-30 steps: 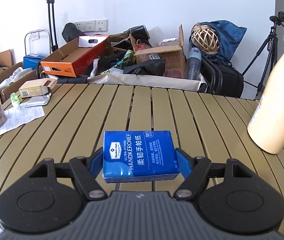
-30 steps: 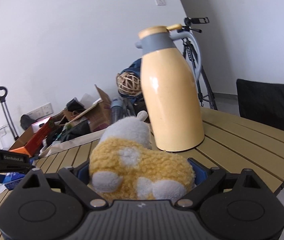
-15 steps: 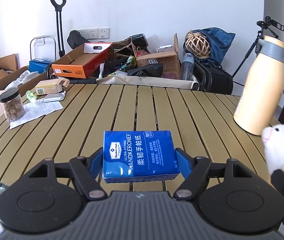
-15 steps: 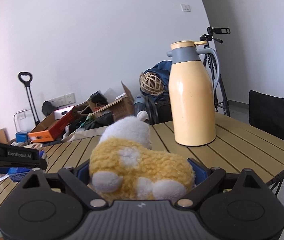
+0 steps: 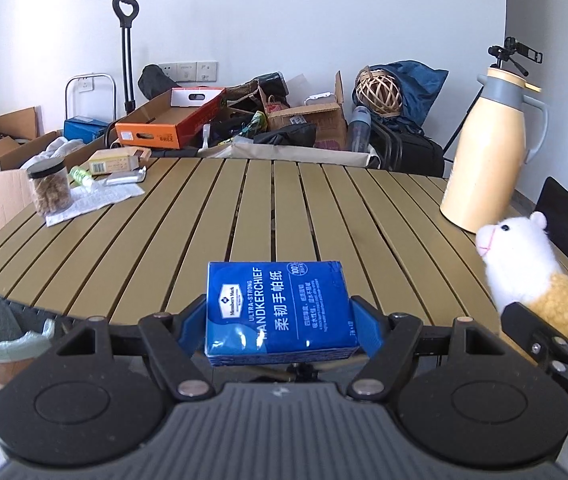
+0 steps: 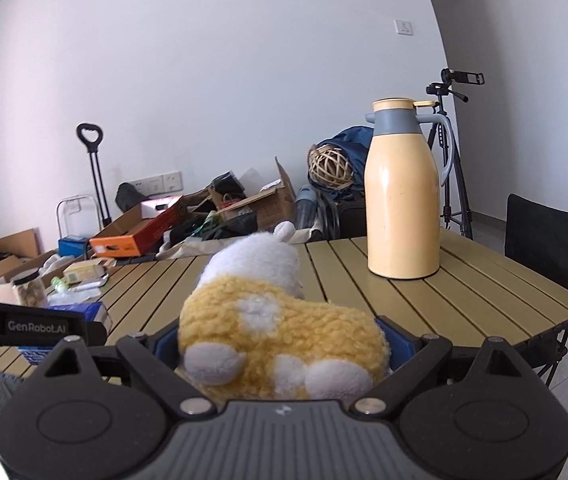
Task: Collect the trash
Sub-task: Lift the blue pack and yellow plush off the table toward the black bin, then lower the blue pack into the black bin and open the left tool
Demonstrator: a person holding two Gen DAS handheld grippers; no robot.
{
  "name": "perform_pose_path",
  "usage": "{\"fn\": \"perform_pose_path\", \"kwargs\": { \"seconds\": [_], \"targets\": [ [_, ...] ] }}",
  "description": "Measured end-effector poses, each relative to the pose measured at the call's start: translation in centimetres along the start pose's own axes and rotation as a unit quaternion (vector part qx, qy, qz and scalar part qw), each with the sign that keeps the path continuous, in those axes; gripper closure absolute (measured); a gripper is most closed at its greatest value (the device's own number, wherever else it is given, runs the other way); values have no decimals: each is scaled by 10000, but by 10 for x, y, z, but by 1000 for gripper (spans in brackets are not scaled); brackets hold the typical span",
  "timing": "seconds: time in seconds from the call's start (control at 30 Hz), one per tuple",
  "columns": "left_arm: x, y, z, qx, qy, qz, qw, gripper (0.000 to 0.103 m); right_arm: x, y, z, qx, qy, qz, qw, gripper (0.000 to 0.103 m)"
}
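Note:
My left gripper (image 5: 282,316) is shut on a blue pack of paper handkerchiefs (image 5: 280,312), held above the near edge of the slatted table (image 5: 244,220). Its blue pads press both short sides of the pack. My right gripper (image 6: 280,344) is shut on a yellow and white plush alpaca (image 6: 268,320), whose head points away from the camera. In the left wrist view the same alpaca (image 5: 531,272) shows at the right edge, with the right gripper's black arm under it. A bin lined with a pale green bag (image 5: 0,336) shows below the table's left front edge.
A cream thermos jug (image 5: 491,152) stands on the table's right side. At the far left lie a jar of snacks (image 5: 50,190), a paper sheet (image 5: 92,202) and a small box (image 5: 118,160). Cardboard boxes, bags and a tripod (image 6: 451,152) crowd the floor behind. A black chair (image 6: 543,248) stands right.
Both grippers have drawn back from the table with their loads. The thermos and the far clutter look smaller, and the table's near edge and the bin have come into the left wrist view.

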State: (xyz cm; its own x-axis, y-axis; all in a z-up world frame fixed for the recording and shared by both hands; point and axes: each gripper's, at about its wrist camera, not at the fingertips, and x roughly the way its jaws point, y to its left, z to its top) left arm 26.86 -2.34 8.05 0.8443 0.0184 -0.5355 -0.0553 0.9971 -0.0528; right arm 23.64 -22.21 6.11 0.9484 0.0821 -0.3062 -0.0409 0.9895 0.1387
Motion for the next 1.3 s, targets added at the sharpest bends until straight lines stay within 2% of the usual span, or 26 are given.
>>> {"fn": "perform_pose_path", "kwargs": {
  "seconds": [0.3,0.63,0.97,1.3],
  "targets": [
    [-24,16,-47,10,233,-31,9997,28,-27,12,-30,-209,303,163,9992,9],
    [-19,30,-97,50,653,58,9978,28,-28,19,-72,-384,815,264,9956,9],
    [21,35,-139,52,1315,136,9912,28,-6,13,-117,-372,1425,196,9889,9],
    [71,32,-159,54,1830,168,9829,28,34,-4,-149,-266,1928,66,9809,9]
  ]
}}
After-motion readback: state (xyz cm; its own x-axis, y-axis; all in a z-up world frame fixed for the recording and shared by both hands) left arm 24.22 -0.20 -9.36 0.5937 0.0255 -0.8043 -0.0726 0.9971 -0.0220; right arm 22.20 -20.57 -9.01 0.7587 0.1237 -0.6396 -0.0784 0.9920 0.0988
